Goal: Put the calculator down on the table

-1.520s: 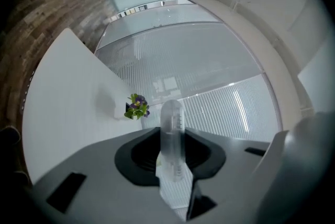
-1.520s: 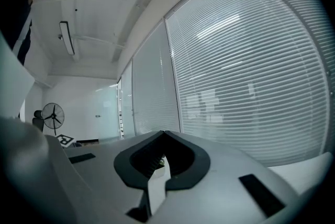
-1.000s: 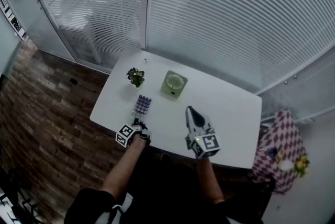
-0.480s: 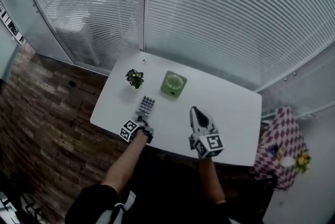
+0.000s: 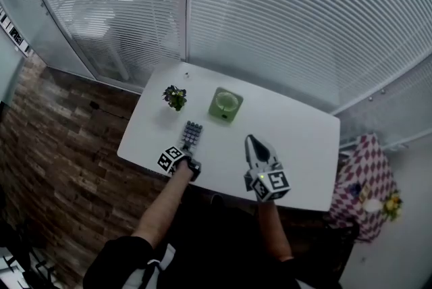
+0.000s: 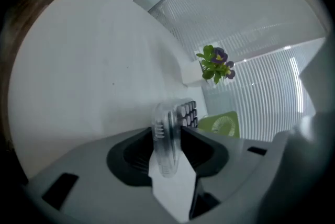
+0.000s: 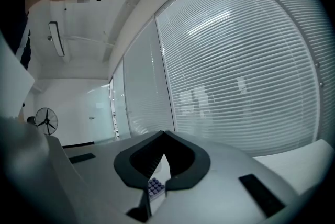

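Note:
The calculator (image 5: 192, 134), grey with rows of purple-grey keys, lies on the white table (image 5: 297, 139) near its front left edge. Its near end sits between the jaws of my left gripper (image 5: 187, 149). In the left gripper view the calculator (image 6: 186, 113) shows edge-on in the gap of that gripper (image 6: 168, 126). The jaws have just been opening and stand slightly apart around it. My right gripper (image 5: 251, 140) hovers over the table's front middle, its fingertips together and holding nothing. In the right gripper view, the calculator (image 7: 155, 186) shows under the right gripper (image 7: 164, 136).
A small potted plant (image 5: 175, 97) with purple flowers stands behind the calculator at the table's back left. A green square desk fan (image 5: 225, 105) sits to its right. Window blinds (image 5: 270, 11) run behind the table. A checked cloth (image 5: 361, 179) lies beyond the table's right end.
My left gripper has sunk towards the table with the calculator, which now rests flat on it. The right gripper has stayed where it was.

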Demonstrator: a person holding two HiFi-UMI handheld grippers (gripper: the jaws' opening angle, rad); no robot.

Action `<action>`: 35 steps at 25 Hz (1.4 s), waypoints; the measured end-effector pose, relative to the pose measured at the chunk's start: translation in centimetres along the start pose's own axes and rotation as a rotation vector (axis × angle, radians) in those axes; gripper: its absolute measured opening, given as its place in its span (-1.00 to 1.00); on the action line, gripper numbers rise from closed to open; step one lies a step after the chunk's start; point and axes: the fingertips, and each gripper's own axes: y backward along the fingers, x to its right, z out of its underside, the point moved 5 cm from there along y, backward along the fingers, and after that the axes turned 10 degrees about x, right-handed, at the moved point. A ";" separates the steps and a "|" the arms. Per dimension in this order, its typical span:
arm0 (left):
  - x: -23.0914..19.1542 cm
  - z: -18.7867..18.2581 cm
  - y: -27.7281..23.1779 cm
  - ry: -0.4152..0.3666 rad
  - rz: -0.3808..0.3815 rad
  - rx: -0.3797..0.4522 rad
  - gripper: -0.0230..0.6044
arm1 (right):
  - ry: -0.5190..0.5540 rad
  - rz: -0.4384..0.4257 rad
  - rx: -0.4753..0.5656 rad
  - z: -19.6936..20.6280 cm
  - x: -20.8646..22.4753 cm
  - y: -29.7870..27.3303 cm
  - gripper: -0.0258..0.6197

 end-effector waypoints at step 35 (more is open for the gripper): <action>14.0 -11.0 14.6 0.172 0.567 0.343 -0.08 | -0.037 0.005 -0.026 -0.3 1.0 -0.9 -0.90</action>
